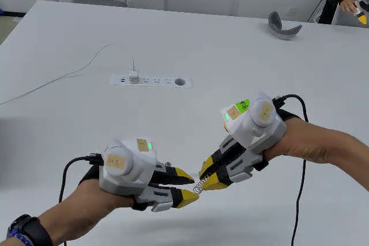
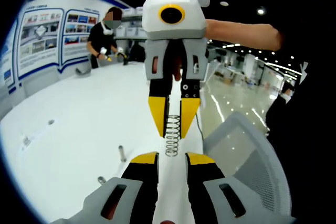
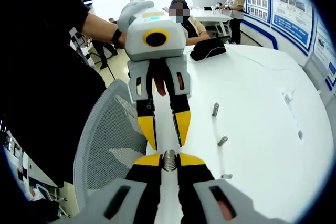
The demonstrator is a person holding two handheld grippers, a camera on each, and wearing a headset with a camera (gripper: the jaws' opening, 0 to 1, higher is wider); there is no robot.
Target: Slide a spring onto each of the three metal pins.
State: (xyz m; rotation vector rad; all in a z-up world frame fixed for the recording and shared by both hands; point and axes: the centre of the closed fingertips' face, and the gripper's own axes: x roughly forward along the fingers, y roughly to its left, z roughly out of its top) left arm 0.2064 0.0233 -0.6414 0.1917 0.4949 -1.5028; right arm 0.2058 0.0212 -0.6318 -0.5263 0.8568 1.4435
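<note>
The left gripper [image 1: 193,188] hangs low over the white table [image 1: 230,50] with its jaws spread apart. Just right of its tips lies the spring [image 1: 200,187], aimed at that gap and pinched at 1 end by the right gripper [image 1: 203,181] (yellow tips pressed onto the coil). Farther right in the right gripper view, a metal pin [image 3: 215,109] and a 2nd pin [image 3: 223,140] stand on the table.

Holding the left gripper [image 2: 171,159] at 6 o'clock with its yellow-tipped jaws apart. Facing the right gripper [image 2: 173,113], pointing down from 12 o'clock and pinching a spring [image 2: 172,137], dangling it just above the gap. Showing a metal pin [image 2: 122,153] and a second metal pin [image 2: 101,180] standing on the white table [image 2: 79,129] at 7 o'clock, and a mesh chair [image 2: 247,156] at 4 o'clock.
</note>
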